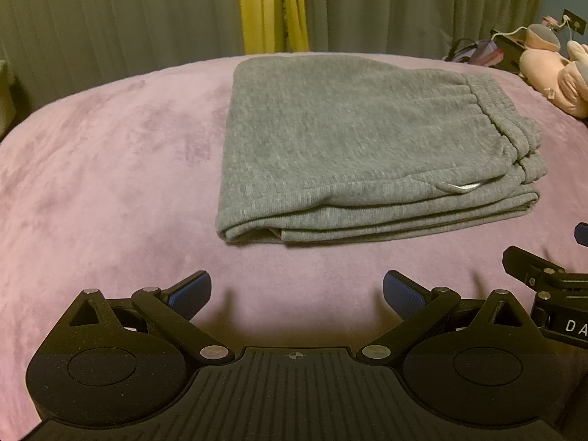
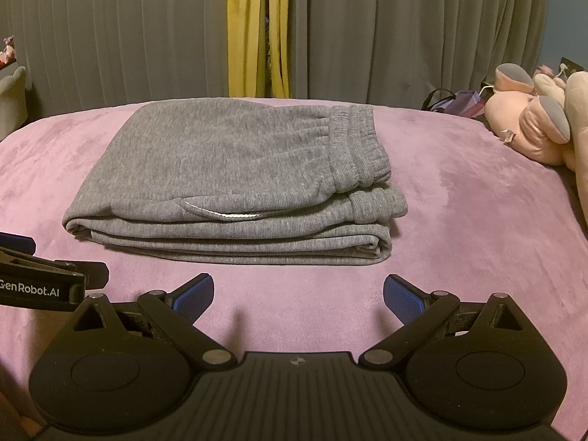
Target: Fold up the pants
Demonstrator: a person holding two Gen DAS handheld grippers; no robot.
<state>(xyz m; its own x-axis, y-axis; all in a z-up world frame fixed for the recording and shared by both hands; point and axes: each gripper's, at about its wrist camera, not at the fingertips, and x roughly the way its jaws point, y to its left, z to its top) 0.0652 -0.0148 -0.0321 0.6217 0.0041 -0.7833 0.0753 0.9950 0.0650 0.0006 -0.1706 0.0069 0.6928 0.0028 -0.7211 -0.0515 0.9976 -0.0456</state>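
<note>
Grey sweatpants lie folded into a thick rectangular stack on the pink bed cover, waistband to the right; they also show in the right wrist view. My left gripper is open and empty, held just short of the stack's near edge. My right gripper is open and empty too, a little back from the stack's near edge. Each gripper shows at the edge of the other's view: the right one and the left one.
The pink plush bed cover spreads wide to the left of the pants. Pink stuffed toys and a dark bag lie at the back right. Grey and yellow curtains hang behind the bed.
</note>
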